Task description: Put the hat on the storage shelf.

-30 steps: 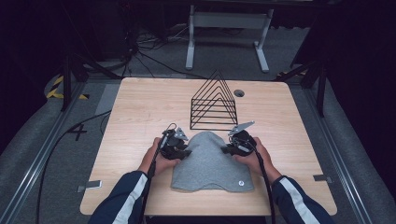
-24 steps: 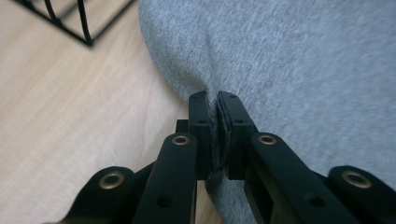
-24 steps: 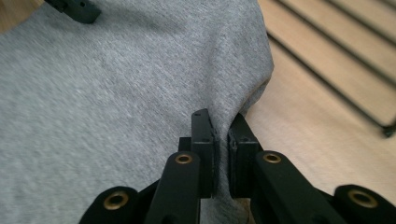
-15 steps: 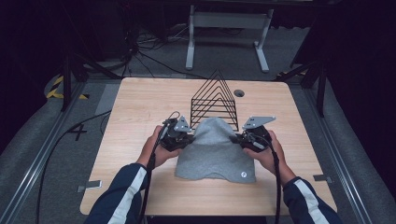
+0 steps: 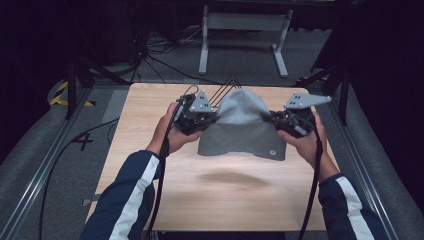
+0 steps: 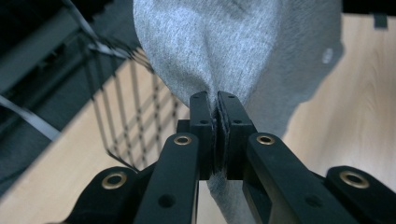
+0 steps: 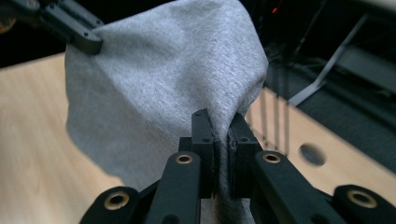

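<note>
- The soft grey knitted cloth hangs clear of the pale wooden table, its shadow below — stretched between both grippers.
- The left gripper has its jaws pressed onto the cloth's left edge.
- The right gripper pinches the right edge likewise.
- A black wire rack stands just behind the cloth.

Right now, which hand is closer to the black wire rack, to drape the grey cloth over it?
Left. The left gripper, shut on the soft grey cloth, sits against the black wire rack; the right gripper holds the far side.
</note>
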